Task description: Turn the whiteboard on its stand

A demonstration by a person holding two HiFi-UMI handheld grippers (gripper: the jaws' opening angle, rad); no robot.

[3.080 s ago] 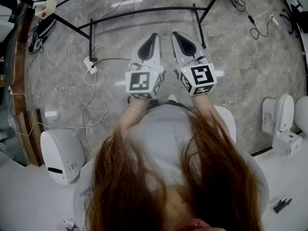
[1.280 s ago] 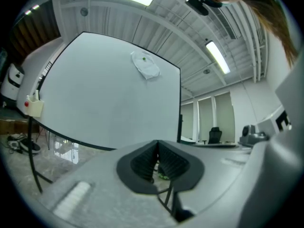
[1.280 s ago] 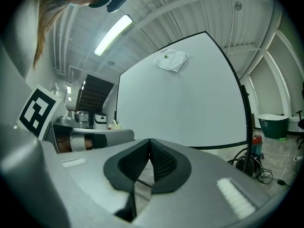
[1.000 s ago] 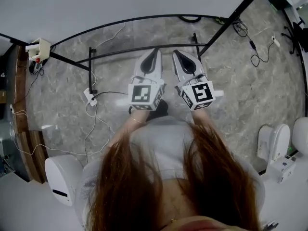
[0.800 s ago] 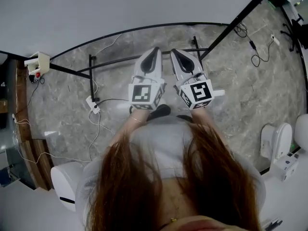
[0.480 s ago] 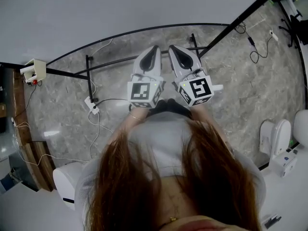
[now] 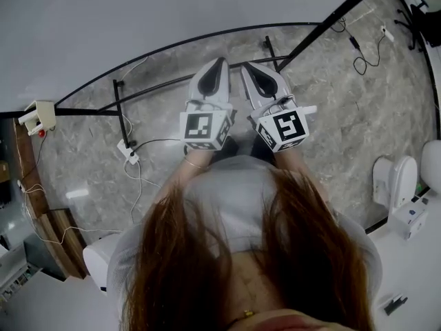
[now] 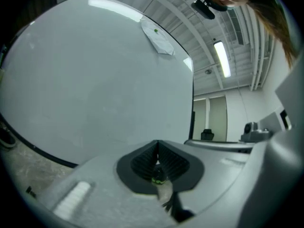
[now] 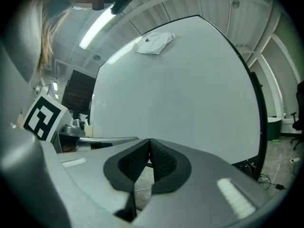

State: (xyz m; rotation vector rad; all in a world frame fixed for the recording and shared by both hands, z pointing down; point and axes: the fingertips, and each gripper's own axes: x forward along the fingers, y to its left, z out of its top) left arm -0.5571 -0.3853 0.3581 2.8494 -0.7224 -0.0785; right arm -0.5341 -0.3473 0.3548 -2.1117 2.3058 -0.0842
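Head view: the left hand-held gripper [image 7: 216, 63] and the right hand-held gripper [image 7: 249, 67] are pointing side by side at the whiteboard [image 7: 138, 26], near its black lower edge. The board is sitting on its black stand [image 7: 158, 85] over a marble floor [image 7: 358, 116].

Left gripper view: the jaws are pressing together, holding nothing, and the whiteboard is filling the view ahead.

Right gripper view: the jaws are likewise sitting closed and empty, facing the whiteboard.

whiteboard [image 7: 172, 12] close ahead, stand bars [image 7: 303, 47] below; floor [image 7: 358, 129] seemingly open rightward
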